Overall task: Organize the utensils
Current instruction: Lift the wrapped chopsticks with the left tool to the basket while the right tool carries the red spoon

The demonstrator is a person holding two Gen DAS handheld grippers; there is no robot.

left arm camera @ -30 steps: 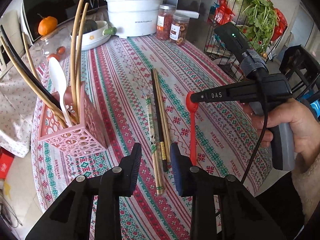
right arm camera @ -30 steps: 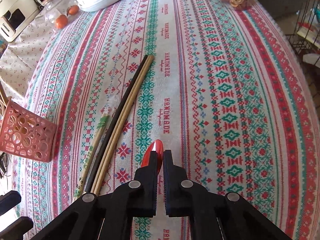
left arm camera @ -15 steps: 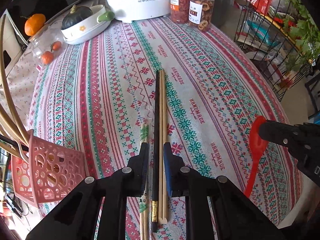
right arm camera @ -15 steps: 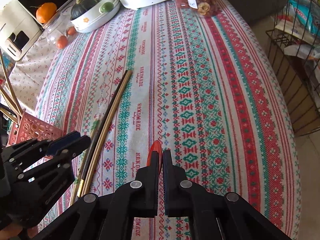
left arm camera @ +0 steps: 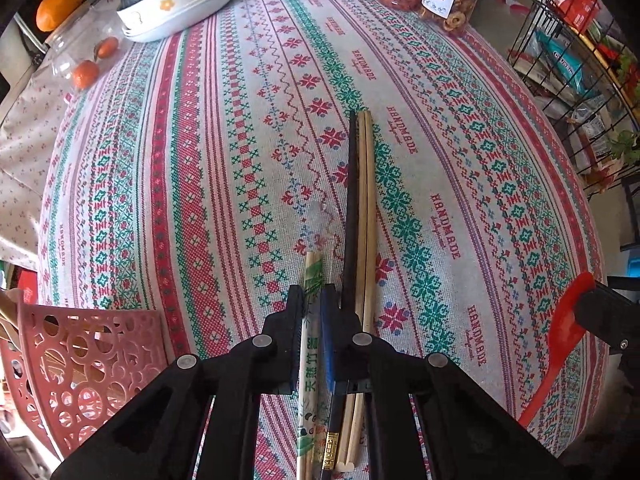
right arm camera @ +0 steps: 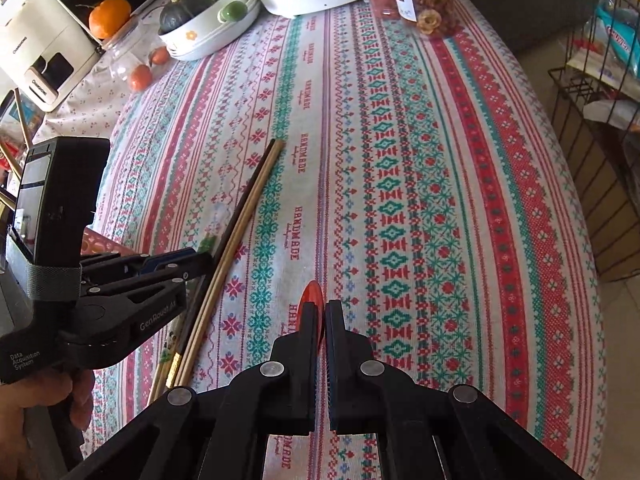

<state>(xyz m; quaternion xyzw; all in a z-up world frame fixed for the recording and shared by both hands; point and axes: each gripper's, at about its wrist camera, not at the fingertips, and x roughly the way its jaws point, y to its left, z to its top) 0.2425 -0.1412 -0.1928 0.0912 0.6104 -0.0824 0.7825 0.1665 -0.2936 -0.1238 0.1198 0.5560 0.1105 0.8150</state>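
Right wrist | left gripper [right arm camera: 200, 262] reads "GenRobot.AI" (also "Data Acquisition System")

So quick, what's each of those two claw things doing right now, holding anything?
Left gripper: closed around the wrapped chopsticks, which lie on the tablecloth.
Right gripper: closed on the red spoon.

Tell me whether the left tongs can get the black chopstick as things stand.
Probably not right away: the left tongs are closed around the wrapped bamboo chopsticks; the black chopstick lies outside the right finger.
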